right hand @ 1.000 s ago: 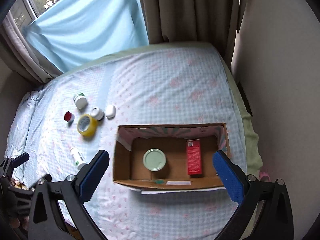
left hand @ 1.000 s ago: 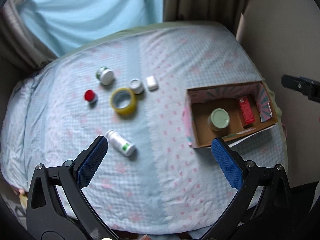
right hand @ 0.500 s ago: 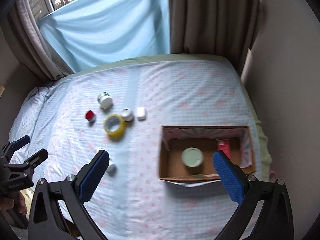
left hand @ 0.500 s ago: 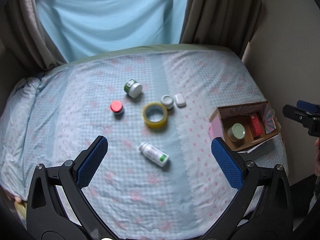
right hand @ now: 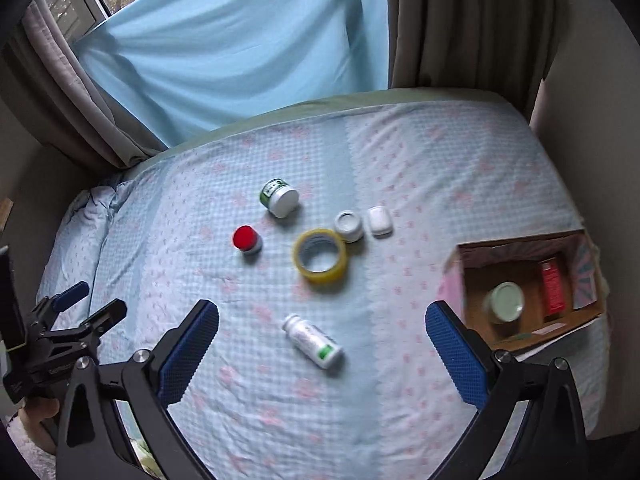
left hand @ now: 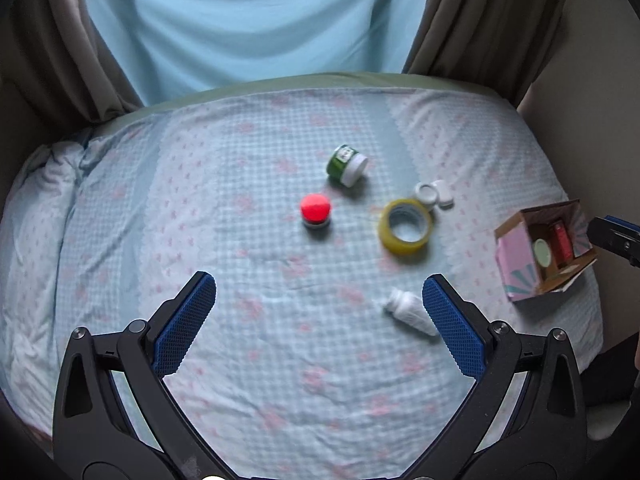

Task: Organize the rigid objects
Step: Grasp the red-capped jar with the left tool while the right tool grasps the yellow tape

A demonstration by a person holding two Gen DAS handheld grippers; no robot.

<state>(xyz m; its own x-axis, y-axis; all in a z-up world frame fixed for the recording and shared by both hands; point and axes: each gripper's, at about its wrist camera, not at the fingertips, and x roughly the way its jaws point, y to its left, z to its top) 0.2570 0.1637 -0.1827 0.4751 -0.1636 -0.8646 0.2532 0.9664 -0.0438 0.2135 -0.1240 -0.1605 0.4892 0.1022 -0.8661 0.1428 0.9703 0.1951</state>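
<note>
On the bed lie a red-capped jar [left hand: 315,211] [right hand: 247,239], a green jar with white lid [left hand: 346,164] [right hand: 279,197], a yellow tape roll [left hand: 405,226] [right hand: 320,261], a small white jar [right hand: 348,225], a white case [right hand: 379,220] and a white bottle lying on its side [left hand: 409,315] [right hand: 313,340]. A cardboard box [left hand: 545,249] [right hand: 520,334] at the right holds a pale-lidded jar [right hand: 504,302] and a red carton [right hand: 553,287]. My left gripper [left hand: 319,320] is open above the bed, the bottle by its right finger. My right gripper [right hand: 322,342] is open, high above the bottle.
The bed has a blue checked cover [left hand: 240,184] bunched at the left. Curtains [right hand: 460,20] and a blue sheet [left hand: 248,20] hang behind. A wall stands right of the box. The left gripper also shows at the left edge of the right wrist view [right hand: 72,320].
Both views have swung left. The loose items now sit mid-frame and the box has shifted toward the right edge. Both grippers stayed open.
</note>
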